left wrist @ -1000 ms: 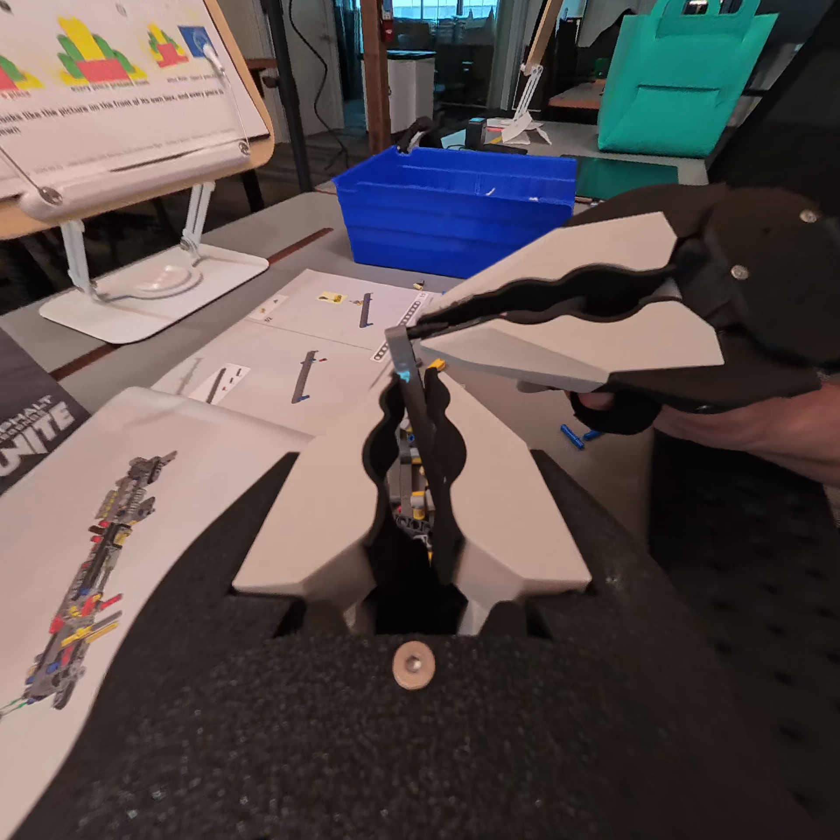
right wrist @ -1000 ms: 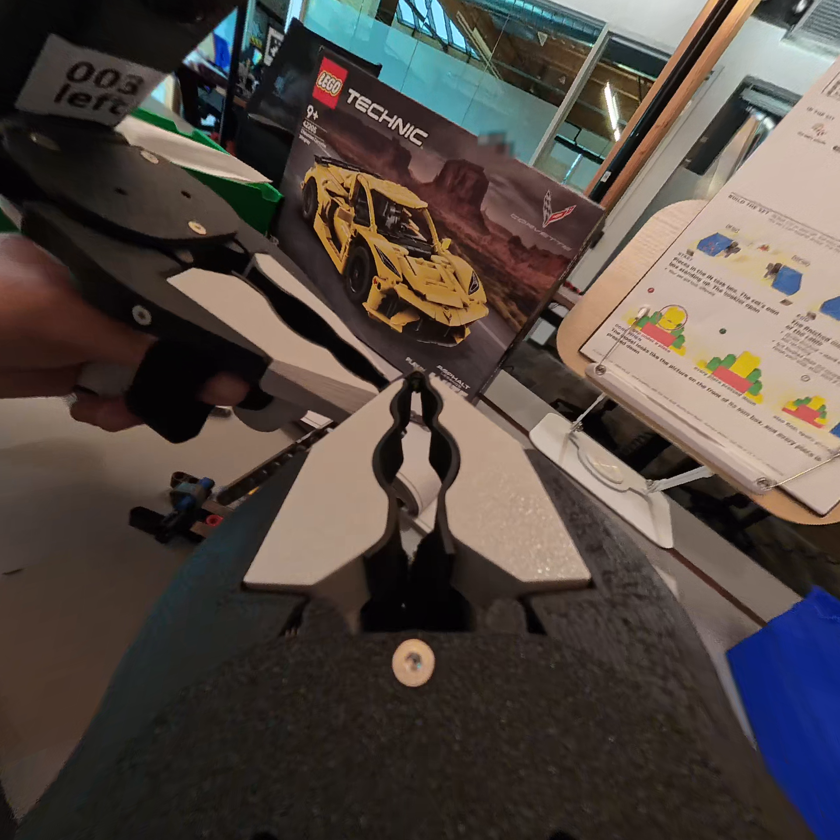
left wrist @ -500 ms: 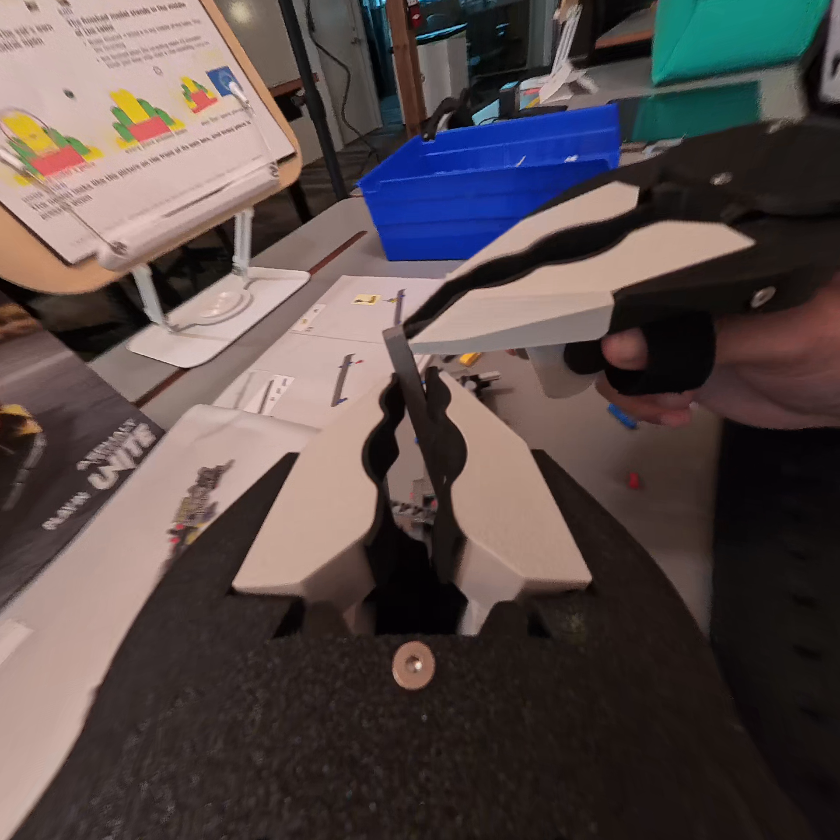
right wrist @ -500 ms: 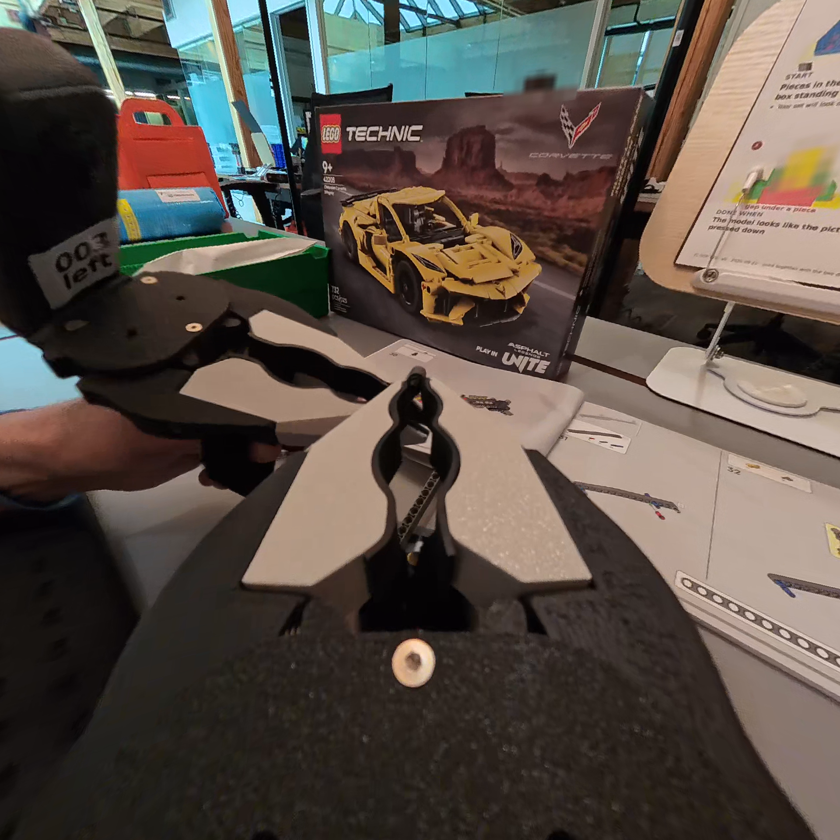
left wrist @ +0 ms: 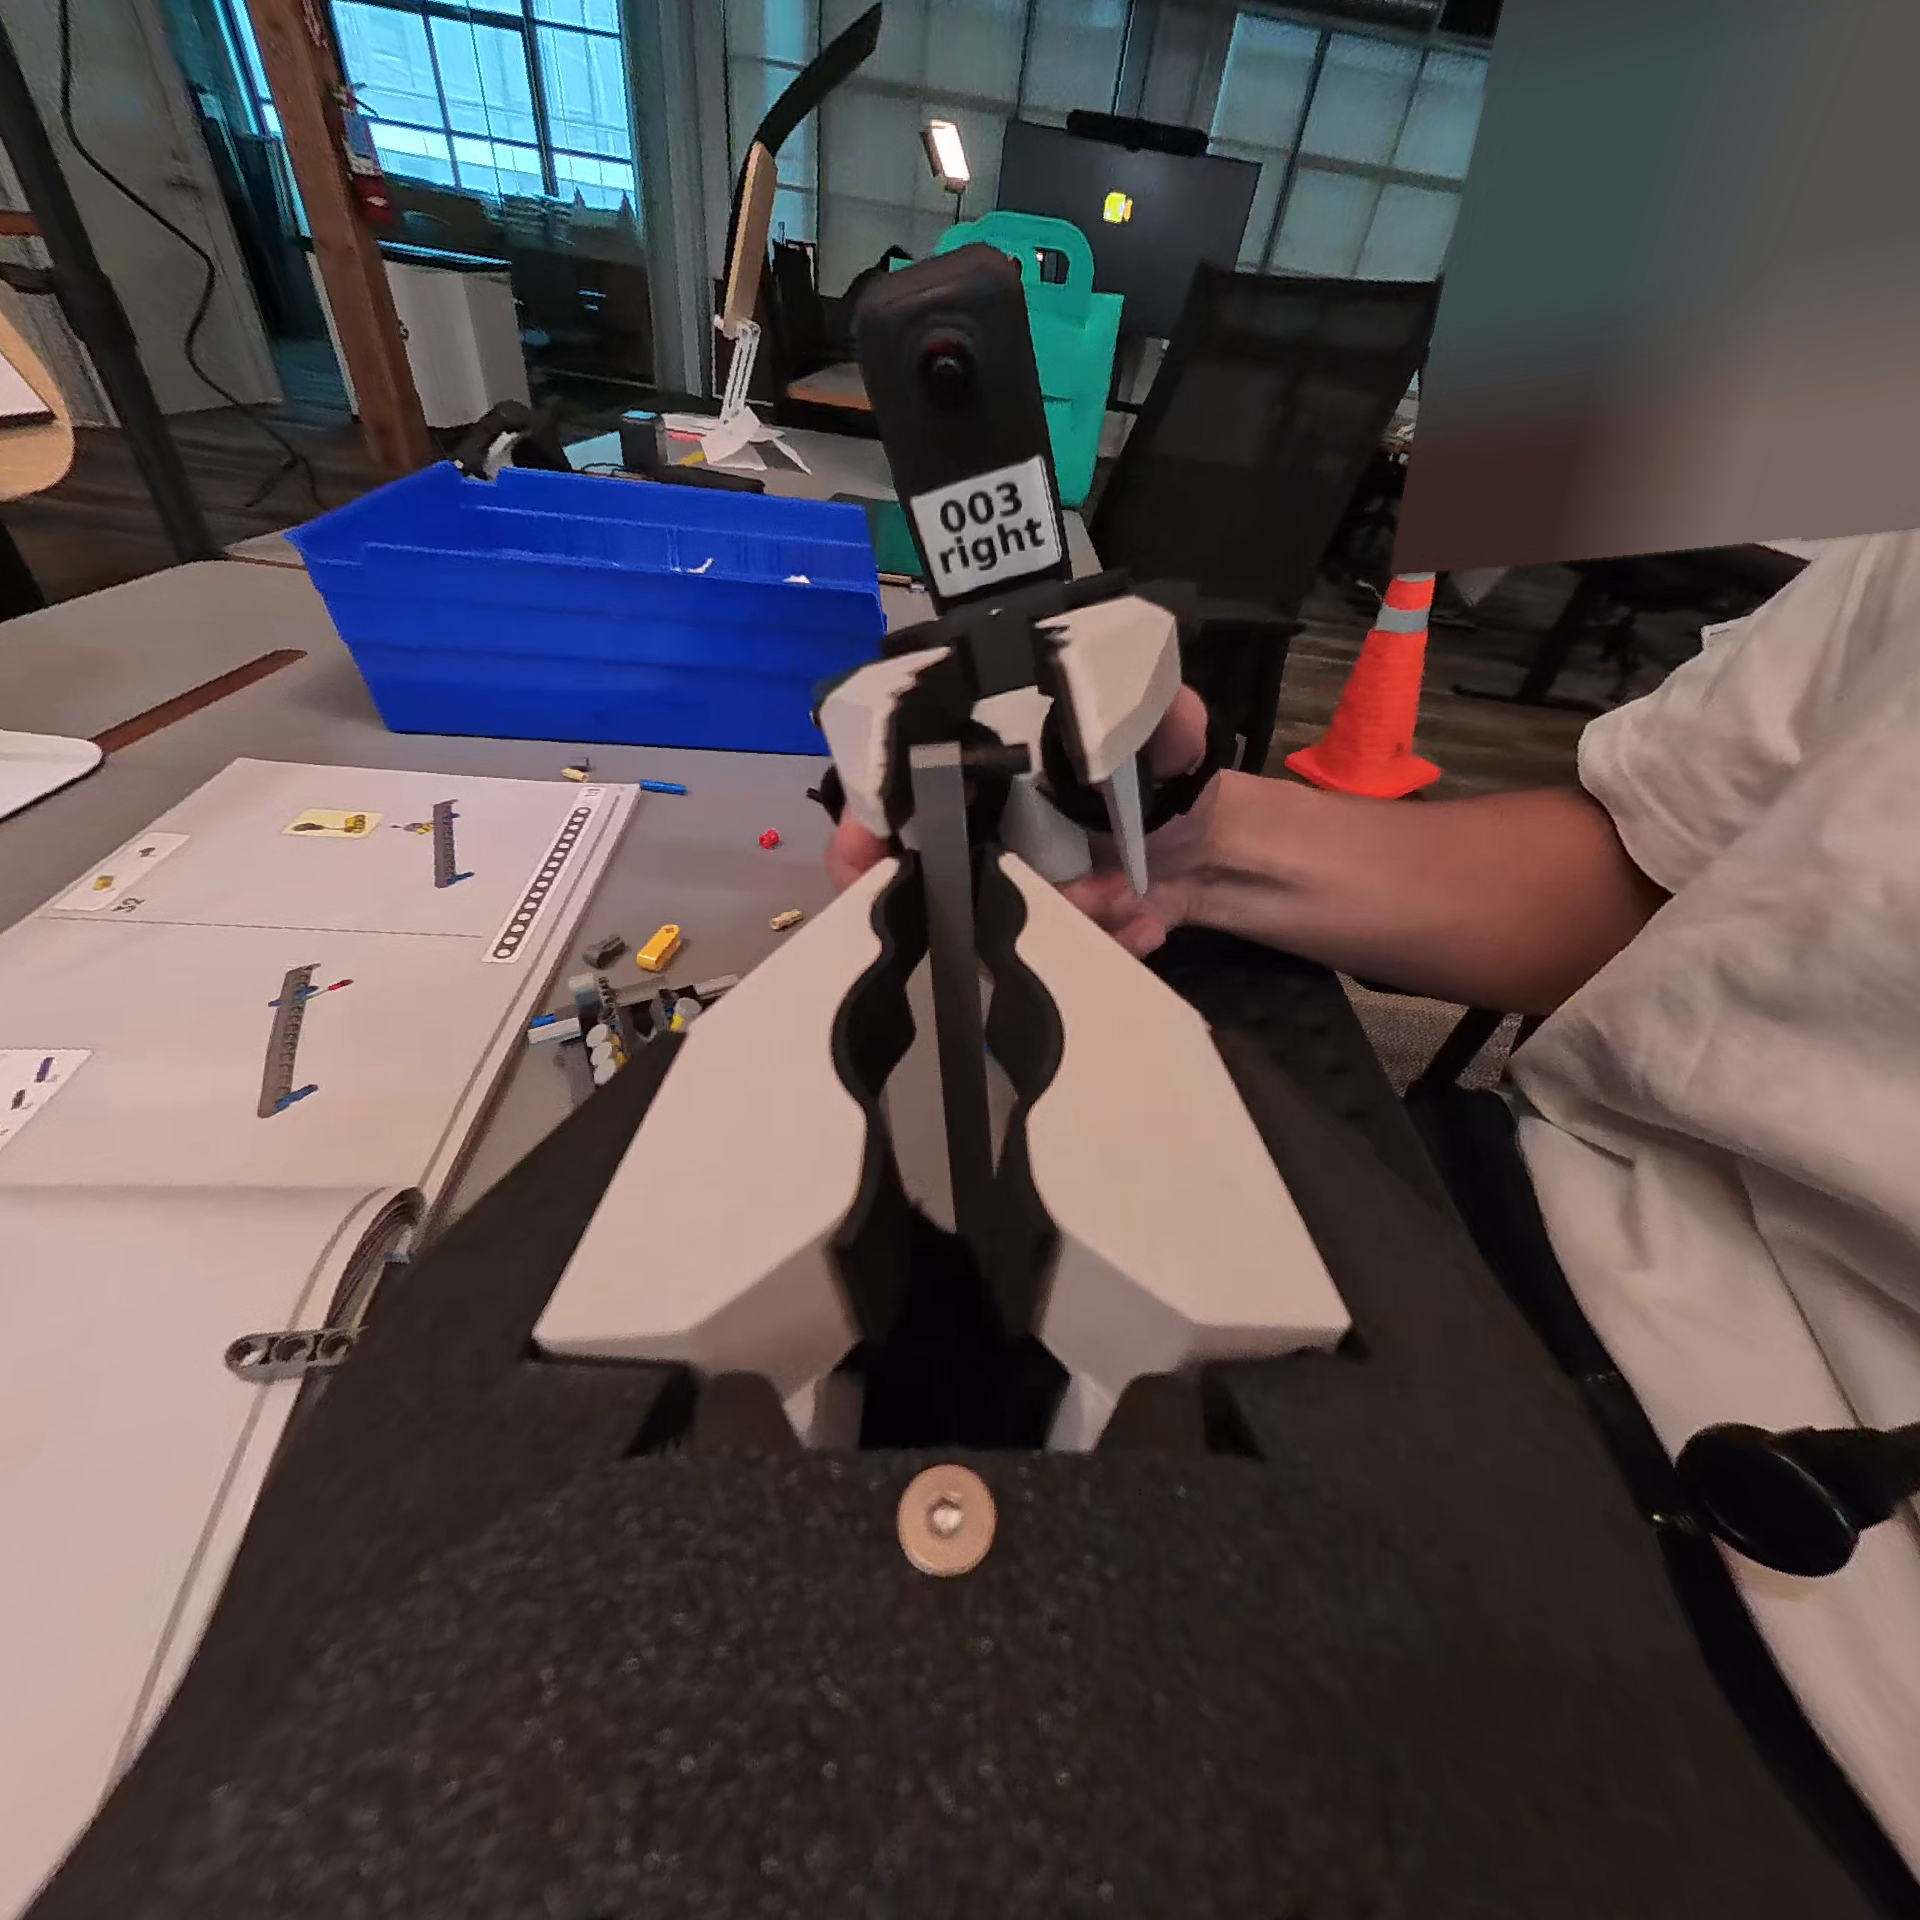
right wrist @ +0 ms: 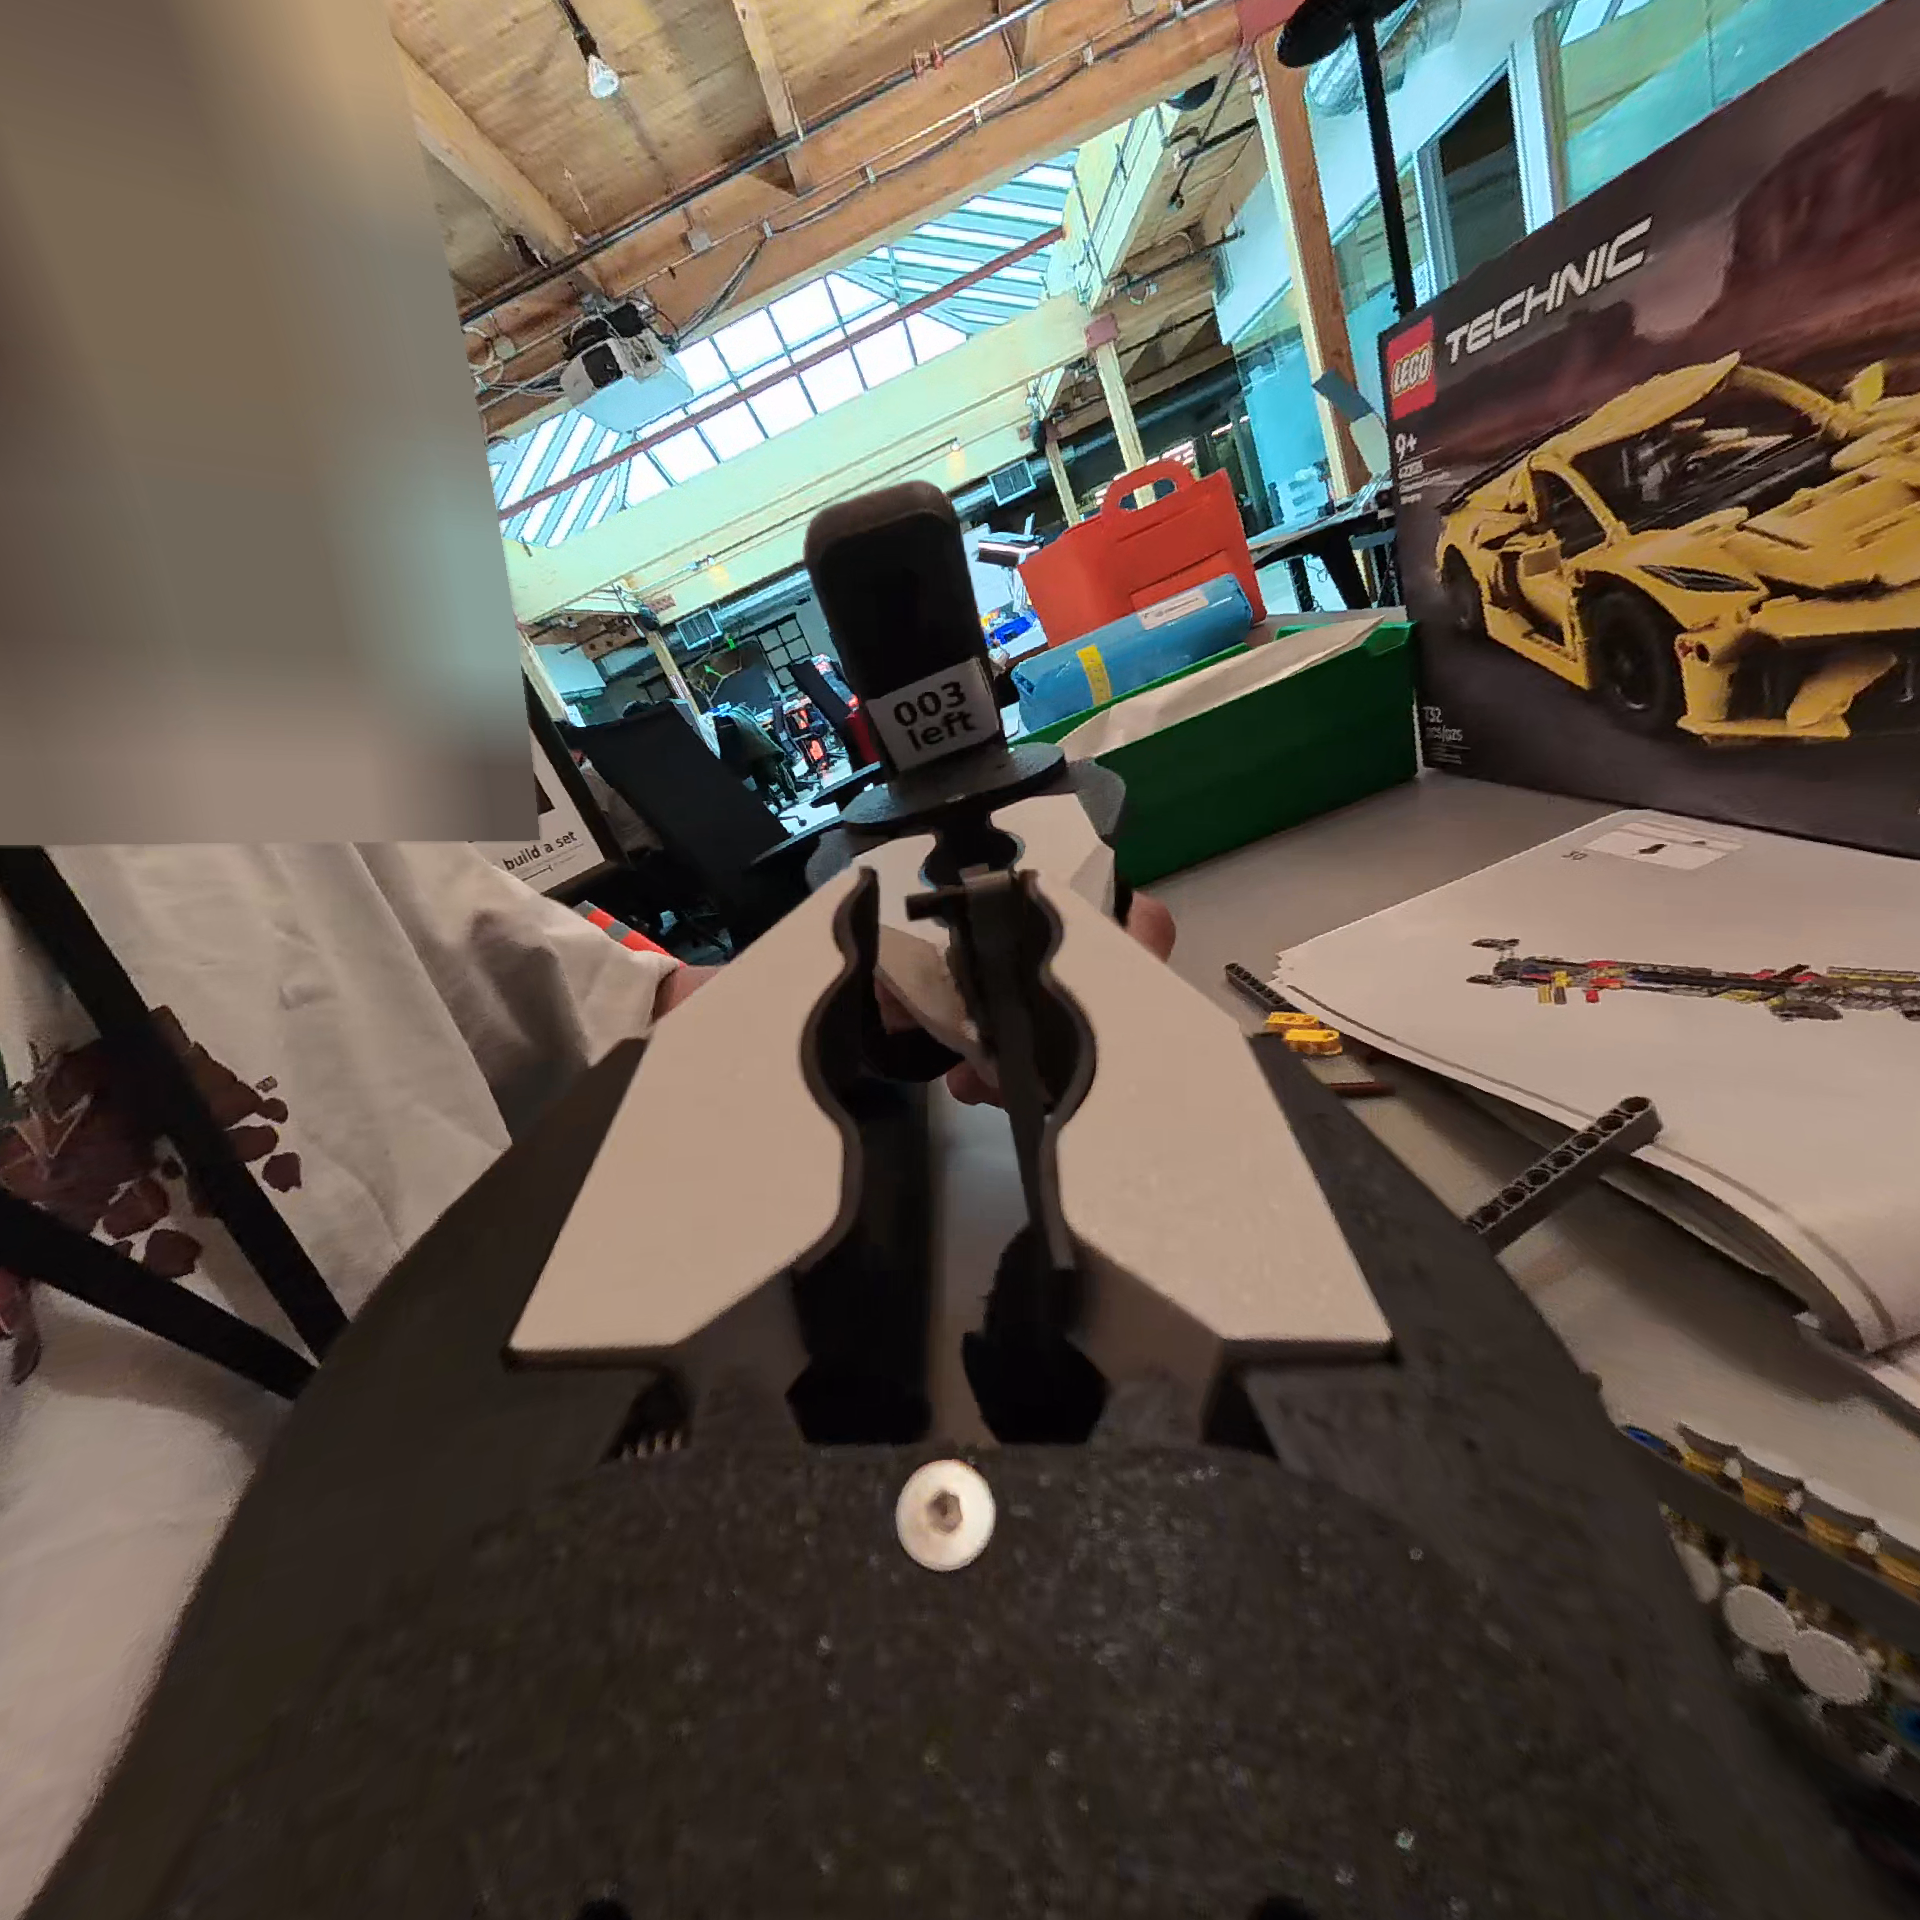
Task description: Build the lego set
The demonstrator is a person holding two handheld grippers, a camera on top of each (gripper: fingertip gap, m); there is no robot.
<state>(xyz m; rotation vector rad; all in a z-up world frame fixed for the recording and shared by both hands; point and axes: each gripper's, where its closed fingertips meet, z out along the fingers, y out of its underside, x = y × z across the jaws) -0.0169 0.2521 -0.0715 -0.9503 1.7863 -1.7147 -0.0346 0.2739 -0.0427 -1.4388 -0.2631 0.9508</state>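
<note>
On the bench [left wrist: 665, 862], the open instruction booklet [left wrist: 260, 997] lies at the left, a short grey beam [left wrist: 291, 1349] resting on its near page. Loose small pieces [left wrist: 659, 948] are scattered just beside the booklet's right edge, and a blue bin [left wrist: 603, 613] stands behind them toward the far edge. The left tool [left wrist: 948, 883] is closed on a long dark beam [left wrist: 951, 966], which stands up between its fingers above the bench. Facing it, the right tool [right wrist: 951, 894] is parted wide, its fingers either side of that beam's top; a short black pin [left wrist: 987, 761] juts from the beam there. A set box [right wrist: 1683, 520] stands at the bench's edge.
</note>
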